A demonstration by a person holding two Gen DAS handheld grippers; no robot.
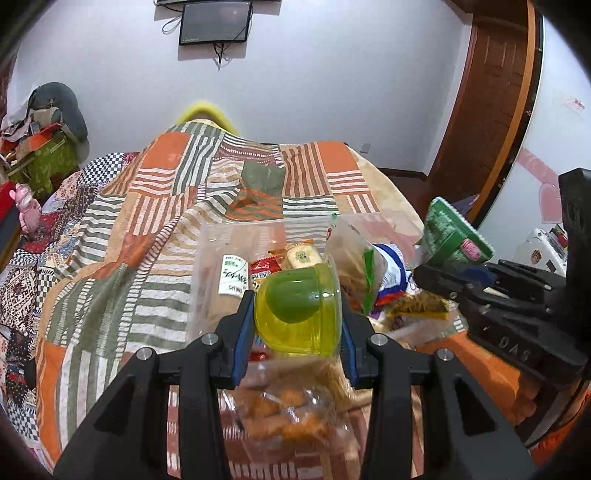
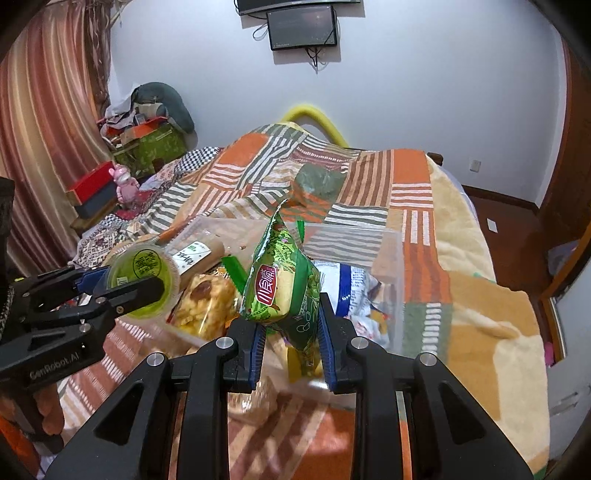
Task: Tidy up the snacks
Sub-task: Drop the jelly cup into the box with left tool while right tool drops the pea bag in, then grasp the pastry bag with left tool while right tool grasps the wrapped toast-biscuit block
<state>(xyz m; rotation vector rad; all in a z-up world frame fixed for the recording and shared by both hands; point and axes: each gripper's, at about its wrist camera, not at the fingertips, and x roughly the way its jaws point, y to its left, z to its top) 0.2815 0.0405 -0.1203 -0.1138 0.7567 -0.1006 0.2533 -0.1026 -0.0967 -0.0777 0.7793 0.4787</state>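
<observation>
- The left gripper [image 1: 297,317] is clamping a yellow-green jelly cup [image 1: 299,310] between its blue pads; the cup is lying on its side in the jaws, its rounded green bottom facing the left wrist camera; seen from the right wrist view, its printed lid is facing outward.
- The right gripper [image 2: 291,332] is pinching a green snack packet [image 2: 282,284] by its lower end; the packet is standing upright and slightly tilted above the jaws, a red label showing on its front.
- Both held items are hovering over a clear plastic bin [image 2: 388,266], which is sitting on a patchwork blanket [image 1: 122,229] spread over the bed.
- Inside the bin a tan wrapped roll with a white label [image 1: 232,275] is lying along the left wall; a small red packet [image 1: 260,271] is lying beside it; a bag of golden puffed pieces [image 2: 207,306] is resting toward the near side; a blue and white bag [image 2: 351,284] is lying on the right.
- In the left wrist view a clear bag of orange snacks [image 1: 284,417] is showing blurred just below the jaws; whether it is inside the bin I cannot tell.
- A dark monitor [image 2: 301,26] is hanging on the far white wall; a pink toy figure [image 2: 125,184] is standing near the striped curtain [image 2: 48,129].
</observation>
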